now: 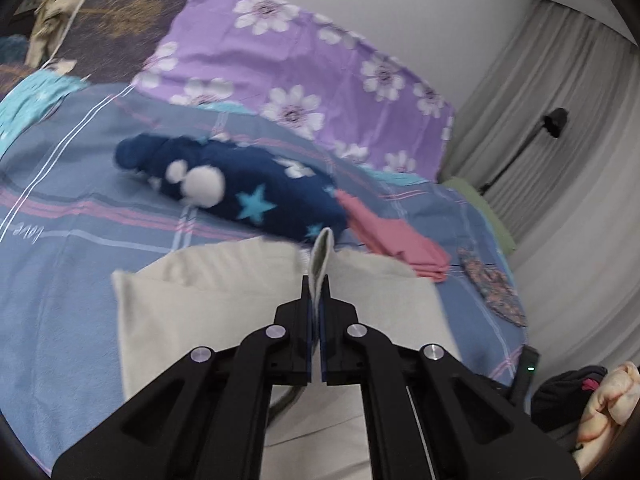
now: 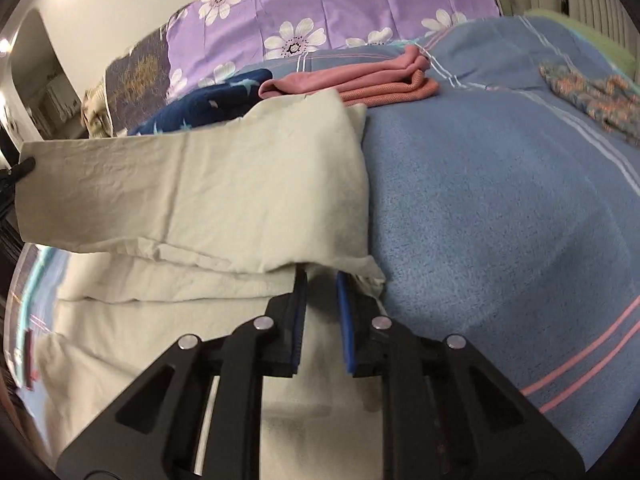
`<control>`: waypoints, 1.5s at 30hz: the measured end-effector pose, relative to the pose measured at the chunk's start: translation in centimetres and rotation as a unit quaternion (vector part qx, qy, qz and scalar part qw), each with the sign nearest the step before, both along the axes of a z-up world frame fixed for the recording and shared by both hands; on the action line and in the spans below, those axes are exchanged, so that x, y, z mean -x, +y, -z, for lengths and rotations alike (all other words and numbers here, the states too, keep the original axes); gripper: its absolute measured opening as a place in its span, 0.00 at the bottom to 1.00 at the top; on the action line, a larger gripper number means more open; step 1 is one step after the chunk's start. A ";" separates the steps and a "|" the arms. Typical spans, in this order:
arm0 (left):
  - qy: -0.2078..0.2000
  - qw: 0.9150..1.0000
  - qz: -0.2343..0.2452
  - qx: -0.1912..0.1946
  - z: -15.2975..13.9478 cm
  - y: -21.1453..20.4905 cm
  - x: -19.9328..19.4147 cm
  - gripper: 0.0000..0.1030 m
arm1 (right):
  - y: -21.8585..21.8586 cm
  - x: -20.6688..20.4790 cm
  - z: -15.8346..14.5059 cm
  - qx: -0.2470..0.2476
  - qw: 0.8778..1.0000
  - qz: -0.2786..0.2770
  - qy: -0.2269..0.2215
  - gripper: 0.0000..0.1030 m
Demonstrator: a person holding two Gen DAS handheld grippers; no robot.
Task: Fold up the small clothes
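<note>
A bed (image 1: 80,216) is covered by a blue sheet (image 2: 500,208) with pink and white stripes. Along its far side lies a purple pillow (image 1: 304,64) printed with white flowers, and beside that a dark brown pillow (image 1: 120,28) with a golden pattern. A white wall (image 1: 400,4) rises behind them. Pale grey curtains (image 1: 560,128) hang at the right, with a black stand (image 1: 520,148) in front of them. A green edge (image 1: 484,208) shows at the bed's far corner.
</note>
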State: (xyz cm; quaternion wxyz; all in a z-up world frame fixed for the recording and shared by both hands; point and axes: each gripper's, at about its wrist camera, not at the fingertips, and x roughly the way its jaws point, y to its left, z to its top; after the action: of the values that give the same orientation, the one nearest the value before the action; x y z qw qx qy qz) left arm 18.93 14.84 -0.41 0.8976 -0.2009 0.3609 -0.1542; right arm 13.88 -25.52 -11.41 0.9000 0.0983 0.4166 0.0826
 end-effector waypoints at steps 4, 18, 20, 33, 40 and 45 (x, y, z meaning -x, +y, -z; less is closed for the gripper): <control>0.027 0.999 -0.033 0.020 2.0 2.8 -0.1 0.02 | 0.5 -0.1 -0.1 0.010 1.000 -0.004 -0.001 0.21; 0.114 0.985 -0.106 -0.070 8.4 6.5 0.2 0.10 | 0.1 1.7 -0.9 0.012 1.000 -0.025 0.003 0.33; 0.103 0.987 -0.109 -0.055 8.6 6.9 0.9 0.11 | 0.2 2.4 -1.4 0.022 0.999 -0.033 0.003 0.35; 0.049 0.980 0.009 -0.192 11.8 -4.8 0.5 0.43 | -3.5 -9.5 -3.7 -0.052 0.998 0.005 0.033 0.45; 0.048 0.981 0.004 -0.189 11.5 -4.6 0.7 0.44 | -2.0 -13.5 -2.6 -0.058 0.998 0.005 0.039 0.02; 0.043 0.982 0.009 -0.182 11.5 -5.0 0.7 0.49 | -0.3 -12.9 -3.8 0.084 0.996 0.011 -0.006 0.02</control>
State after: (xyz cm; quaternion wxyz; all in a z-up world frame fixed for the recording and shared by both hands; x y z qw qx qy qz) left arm 18.20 9.88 -11.89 0.9013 -0.0371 0.4231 -0.0854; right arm 26.75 -25.82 -7.58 0.9085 0.0259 0.4154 0.0383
